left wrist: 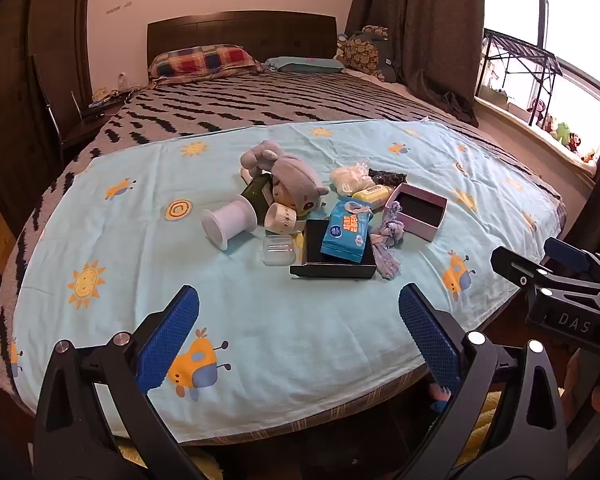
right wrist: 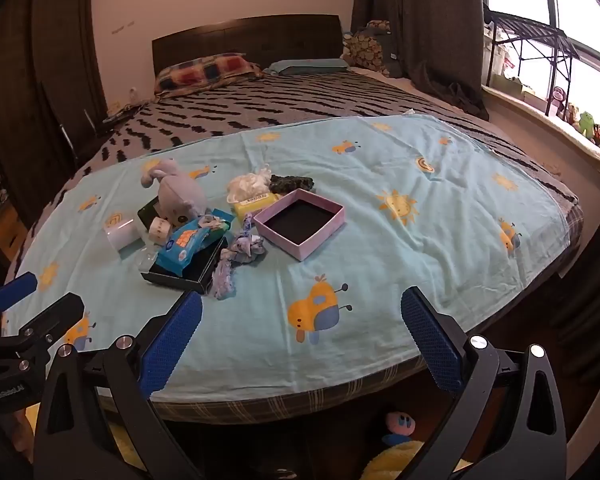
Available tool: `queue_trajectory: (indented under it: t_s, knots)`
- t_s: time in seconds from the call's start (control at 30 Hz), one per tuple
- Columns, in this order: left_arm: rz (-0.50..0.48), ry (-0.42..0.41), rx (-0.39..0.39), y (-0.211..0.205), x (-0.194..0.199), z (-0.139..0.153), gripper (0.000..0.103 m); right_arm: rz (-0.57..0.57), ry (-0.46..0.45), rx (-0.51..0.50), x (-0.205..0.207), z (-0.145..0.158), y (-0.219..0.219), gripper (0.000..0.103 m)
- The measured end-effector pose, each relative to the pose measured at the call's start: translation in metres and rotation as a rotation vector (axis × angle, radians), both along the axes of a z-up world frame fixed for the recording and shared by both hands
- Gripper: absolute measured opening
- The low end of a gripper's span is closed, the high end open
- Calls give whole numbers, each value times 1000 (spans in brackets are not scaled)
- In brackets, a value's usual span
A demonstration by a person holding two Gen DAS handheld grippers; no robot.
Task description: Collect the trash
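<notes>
Left gripper (left wrist: 300, 336) tilted down short of the blue sheet (left wrist: 260, 340), jaws spread, empty. Right gripper (right wrist: 302, 338) likewise. Clutter sat mid-sheet: black tray (left wrist: 336, 268), wipes pack (left wrist: 346, 234), pink box (left wrist: 418, 212). Holding hands mostly cut off.

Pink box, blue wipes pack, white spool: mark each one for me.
pink box (right wrist: 300, 222): right wrist view, on its dark inner floor.
blue wipes pack (left wrist: 346, 232): left wrist view, on its printed front.
white spool (left wrist: 230, 220): left wrist view, on its barrel.
</notes>
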State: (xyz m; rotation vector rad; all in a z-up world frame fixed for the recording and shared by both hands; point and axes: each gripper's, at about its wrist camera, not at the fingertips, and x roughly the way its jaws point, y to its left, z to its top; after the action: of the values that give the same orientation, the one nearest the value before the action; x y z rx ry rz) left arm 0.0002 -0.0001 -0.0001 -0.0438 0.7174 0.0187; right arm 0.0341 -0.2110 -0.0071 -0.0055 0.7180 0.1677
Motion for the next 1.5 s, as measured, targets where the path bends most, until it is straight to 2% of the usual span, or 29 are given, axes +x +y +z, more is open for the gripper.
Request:
queue_trajectory:
  t_s: [1.5]
  knots:
    - [20, -29, -23, 7, 0, 5, 95, 21, 7, -8, 4, -3, 6, 100]
